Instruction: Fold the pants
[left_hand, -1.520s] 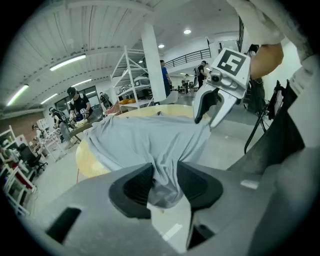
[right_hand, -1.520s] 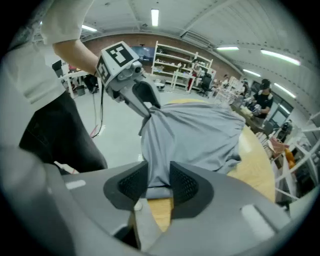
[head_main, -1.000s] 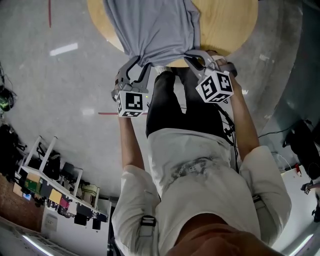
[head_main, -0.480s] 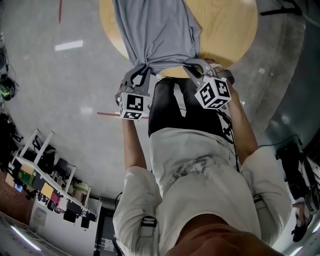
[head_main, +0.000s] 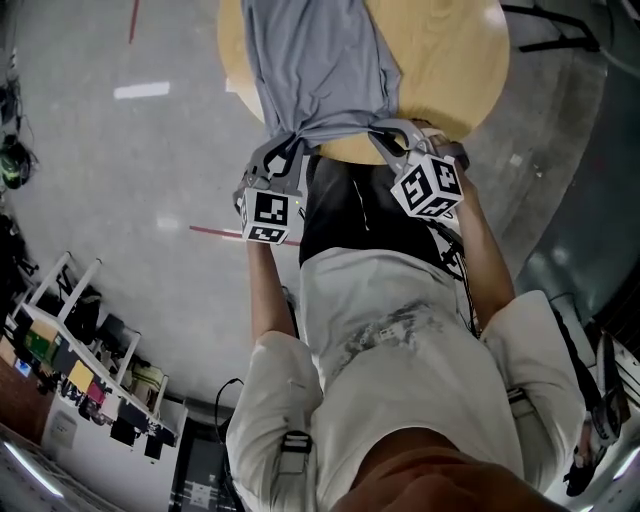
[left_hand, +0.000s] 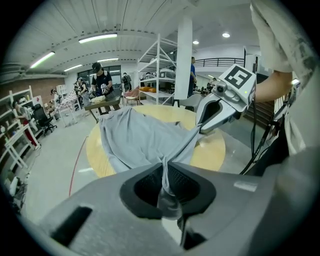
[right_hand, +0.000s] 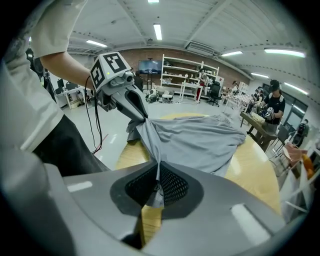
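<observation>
Both hands are on the cloth. My left hand-held gripper (head_main: 288, 140) has just been closing, and its jaws are now nearly together with a bunched corner of the grey pants (head_main: 320, 60) pinched between the pads. My right hand-held gripper (head_main: 385, 132) is clamped just as narrow on the other near corner. The edge between them is pulled into a taut band.

The pants lie straight ahead of both jaws. Their long axis runs away from me across the round wooden bench (head_main: 455, 60), from the near rim toward the far side. Neither hand is clearly nearer, as each holds one end of the same near edge, side by side at the rim. So I judge the fold goes forward, carrying this edge out along the length to meet the far end, with both hands kept level.

The head view shows the two grips and the spacing between them, but it cuts the garment off at the top. The two gripper views show the far end lying flat and spread on the bench. Each also shows the cloth right in its own jaws.
</observation>
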